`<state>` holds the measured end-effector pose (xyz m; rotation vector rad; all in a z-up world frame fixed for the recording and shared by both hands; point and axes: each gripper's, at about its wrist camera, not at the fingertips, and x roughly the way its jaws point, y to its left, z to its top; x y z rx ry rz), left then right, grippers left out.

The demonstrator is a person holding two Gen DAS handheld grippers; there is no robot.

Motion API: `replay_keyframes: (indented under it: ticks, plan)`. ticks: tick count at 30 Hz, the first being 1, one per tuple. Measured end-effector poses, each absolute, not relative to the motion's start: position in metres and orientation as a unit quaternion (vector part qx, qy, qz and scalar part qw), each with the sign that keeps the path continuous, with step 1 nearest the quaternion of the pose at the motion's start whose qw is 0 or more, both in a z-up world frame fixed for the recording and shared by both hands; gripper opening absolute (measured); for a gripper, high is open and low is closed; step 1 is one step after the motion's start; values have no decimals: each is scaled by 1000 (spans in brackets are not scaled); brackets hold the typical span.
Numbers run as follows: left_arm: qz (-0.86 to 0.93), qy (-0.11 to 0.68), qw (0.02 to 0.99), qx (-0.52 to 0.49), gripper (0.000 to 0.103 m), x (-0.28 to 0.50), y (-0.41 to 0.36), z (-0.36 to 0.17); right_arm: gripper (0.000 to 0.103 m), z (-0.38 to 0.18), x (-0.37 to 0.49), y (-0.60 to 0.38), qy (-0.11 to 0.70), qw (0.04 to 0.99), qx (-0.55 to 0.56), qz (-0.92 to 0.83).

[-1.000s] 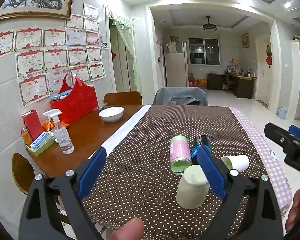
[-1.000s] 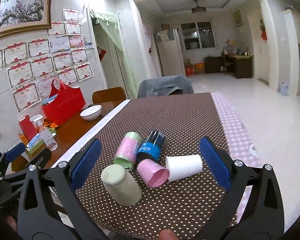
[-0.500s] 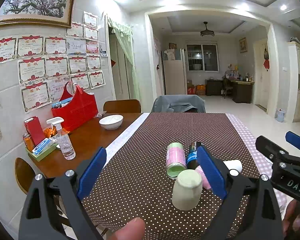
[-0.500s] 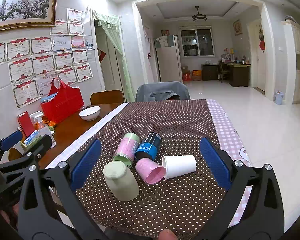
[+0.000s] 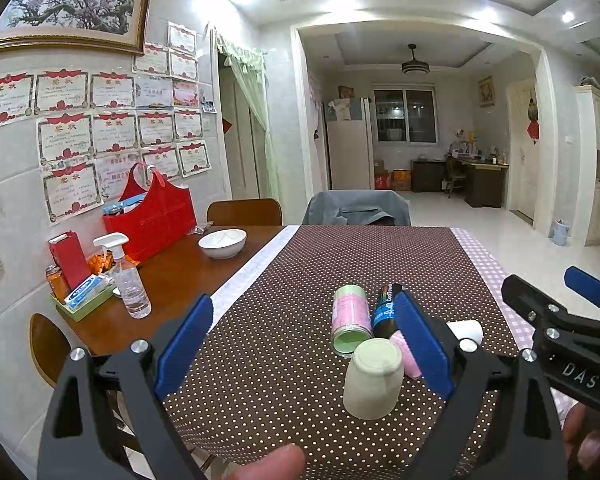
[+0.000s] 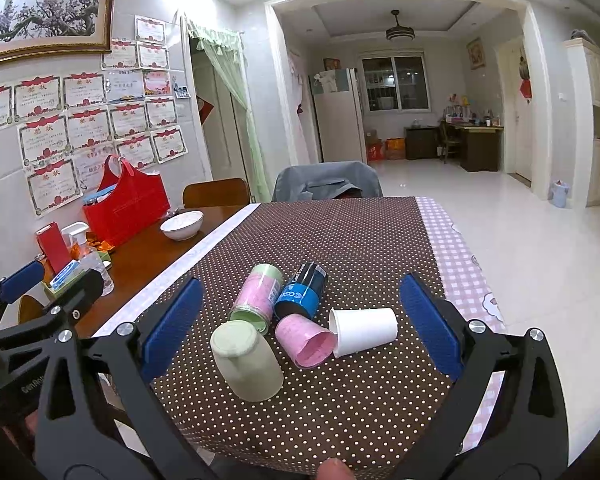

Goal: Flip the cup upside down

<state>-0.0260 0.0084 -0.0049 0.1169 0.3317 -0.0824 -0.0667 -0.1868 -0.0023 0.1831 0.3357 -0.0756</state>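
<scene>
Both tongs are spread wide and grip nothing. From the left wrist view, the left tongs (image 5: 304, 346) hover low over the near end of the table (image 5: 180, 276), their blue pads (image 5: 184, 346) well apart, and the pale green cup (image 5: 374, 384) stands upside down on the brown dotted tablecloth (image 5: 360, 256), base up, between the pads and closer to the right-hand one. From the right wrist view, the right tongs (image 6: 300, 326) hang over the same end of the table, and the same pale green cup (image 6: 246, 362) sits mouth down just inside their left pad, touching neither pad.

Behind the upturned cup lie four more, all on their sides and bunched together: a pink cup with a green rim (image 6: 256, 296), a blue and black cup (image 6: 302, 290) beside it, a pink cup (image 6: 306, 340) with its mouth facing the camera, and a white paper cup (image 6: 364, 330) whose rim touches the pink one.

Farther left on the bare wood stand a white bowl (image 5: 223, 242), a red basket (image 5: 152, 216) and a clear spray bottle (image 5: 126, 280). The right tongs' black frame shows at the right edge of the left wrist view.
</scene>
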Motion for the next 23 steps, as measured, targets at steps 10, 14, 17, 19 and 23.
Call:
replay_keyframes:
  ticks: [10,14,17,19,23]
  plan:
    - [-39,163,984,58,90,-26,8,-4,97,-5,-64,-181,172,980,91,-33]
    - [-34,158,985,58,90,-28,7,-2,97,-6,-64,-182,171,980,94,-30]
    - [-31,161,985,56,90,-26,7,-1,97,-6,-64,-182,172,980,94,-29]
    - [-28,162,985,56,90,-26,8,-1,97,-7,-64,-182,173,980,94,-28]
    - [-23,165,985,55,90,-24,10,-1,97,-7,-64,-181,172,980,94,-28]
